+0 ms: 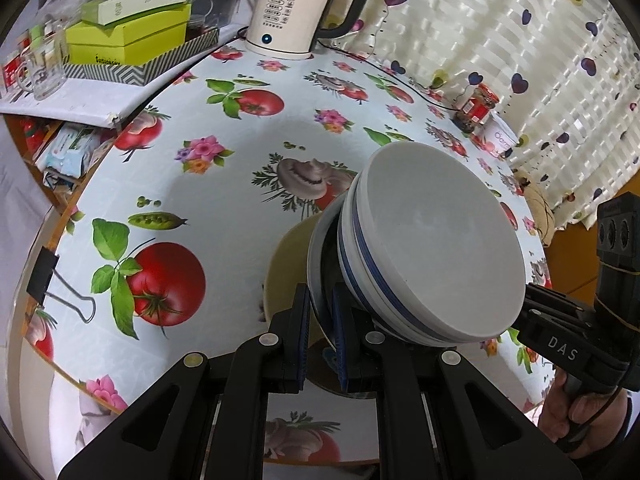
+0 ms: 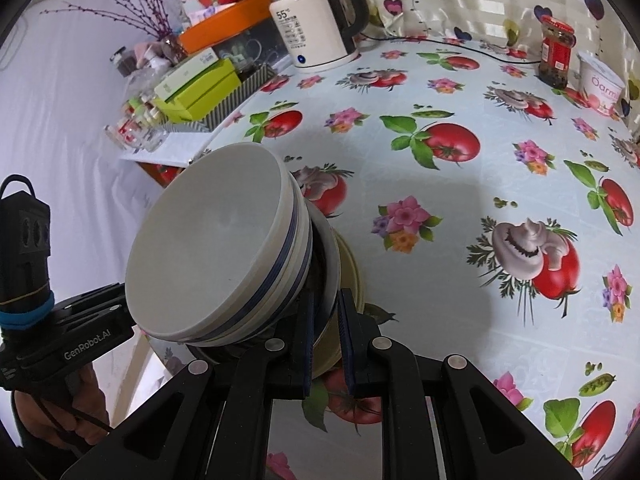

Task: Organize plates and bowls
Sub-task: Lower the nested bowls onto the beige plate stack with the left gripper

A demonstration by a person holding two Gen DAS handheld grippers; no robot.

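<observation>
Covering nearly the whole scene, the round table [image 1: 224,184] wears a glossy plastic cloth printed with tomatoes, mushrooms, pea pods and flowers. Behind it hangs a ribbed cream curtain [image 1: 500,40] dotted with purple hearts.

Lifted above the cloth and tipped on edge is the stack of dishes: 2 nested white bowls [image 1: 436,256] with smooth matte insides and blue bands round the outside, seated in a white plate [image 1: 318,256], with a cream plate [image 1: 286,272] behind it. The left gripper [image 1: 320,320] is closed on the white plate's rim, 1 blue-padded finger on each face. From the opposite side, the right gripper [image 2: 325,336] pinches the rim of that plate [image 2: 334,280] in the same way, and the bowls [image 2: 212,248] lean away to its left.

At the table's far edge stands a white kettle [image 1: 286,8] with a steel top, black handle and a display reading 55.

Only the left wrist view shows the black binder clip [image 1: 44,274] clamped to the table's edge. The right wrist view alone gives a clear look at the red-lidded jar [image 2: 556,54] and the pink yogurt tub [image 2: 602,84] beside it.

Each view catches the other tool's black body held low at the frame's edge, a bare hand [image 1: 576,412] wrapped round its grip.
</observation>
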